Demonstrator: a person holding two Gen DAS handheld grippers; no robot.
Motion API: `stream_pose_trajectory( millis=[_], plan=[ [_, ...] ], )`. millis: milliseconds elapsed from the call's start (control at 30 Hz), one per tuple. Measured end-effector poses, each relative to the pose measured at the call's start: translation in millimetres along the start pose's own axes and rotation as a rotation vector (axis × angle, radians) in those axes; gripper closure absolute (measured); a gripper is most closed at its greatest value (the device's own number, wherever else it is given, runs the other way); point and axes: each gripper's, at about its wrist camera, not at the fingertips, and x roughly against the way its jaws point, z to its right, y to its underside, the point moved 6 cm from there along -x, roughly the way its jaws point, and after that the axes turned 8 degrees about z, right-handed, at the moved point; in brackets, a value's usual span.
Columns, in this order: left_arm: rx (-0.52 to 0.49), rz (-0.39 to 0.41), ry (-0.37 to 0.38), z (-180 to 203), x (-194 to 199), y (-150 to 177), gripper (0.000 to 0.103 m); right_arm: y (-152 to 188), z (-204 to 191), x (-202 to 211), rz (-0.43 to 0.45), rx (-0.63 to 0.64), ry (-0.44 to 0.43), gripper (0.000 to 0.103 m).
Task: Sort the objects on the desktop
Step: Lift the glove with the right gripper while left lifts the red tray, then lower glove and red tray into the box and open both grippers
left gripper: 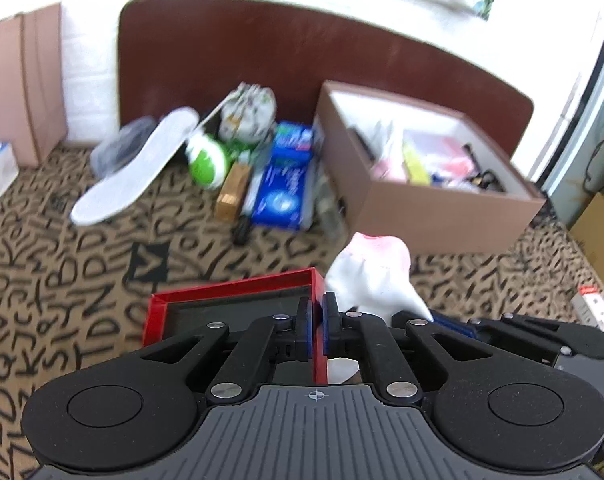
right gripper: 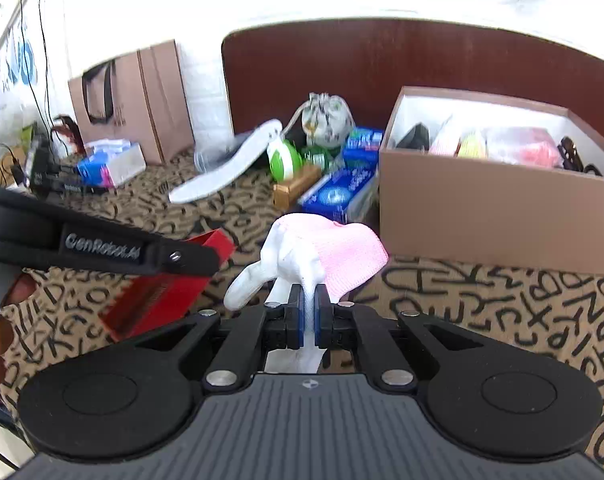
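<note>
My left gripper (left gripper: 317, 320) is shut on the right wall of a shallow red box (left gripper: 222, 300) with a dark inside and holds it above the patterned cloth. The red box also shows in the right wrist view (right gripper: 162, 292), tilted under the left gripper's arm. My right gripper (right gripper: 309, 312) is shut on a white and pink sock (right gripper: 326, 256) and holds it up in front of the brown box (right gripper: 494, 216). The sock shows in the left wrist view (left gripper: 374, 276) just right of the red box.
The open brown box (left gripper: 434, 216) holds several small items. A pile lies against the brown headboard (left gripper: 262, 60): white insole (left gripper: 138, 168), green bottle (left gripper: 208, 160), drawstring pouch (left gripper: 248, 112), blue packs (left gripper: 286, 188), a wooden block (left gripper: 232, 192). A pink paper bag (right gripper: 134, 100) and a tissue pack (right gripper: 110, 162) stand at left.
</note>
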Motion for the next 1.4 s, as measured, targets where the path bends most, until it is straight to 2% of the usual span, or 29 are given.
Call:
stream_pose_trajectory(
  millis=[267, 700, 867, 1000, 1233, 1400],
  plan=[
    [-0.038, 0.091, 0.093, 48.6, 2.5, -63.0, 0.103, -48.9, 23.9, 20.6, 0.119, -0.017, -0.001, 0.097],
    [-0.177, 0.21, 0.178, 135.2, -43.4, -160.5, 0.103, -128.3, 104.0, 25.3, 0.258, 0.025, 0.129, 0.097],
    [-0.186, 0.195, 0.193, 148.5, -82.7, -173.9, 0.103, -148.1, 139.8, 6.9, 0.268, 0.039, 0.178, 0.097],
    [-0.188, 0.171, 0.18, 148.4, -121.7, -178.1, 0.103, -153.6, 162.1, -21.4, 0.253, 0.031, 0.18, 0.097],
    [-0.166, 0.114, 0.149, 132.6, -185.6, -182.8, 0.103, -142.3, 191.2, -79.9, 0.193, 0.031, 0.193, 0.097],
    [-0.165, 0.091, 0.125, 123.3, -215.5, -185.0, 0.103, -138.8, 206.2, -108.4, 0.161, -0.017, 0.179, 0.097]
  ],
)
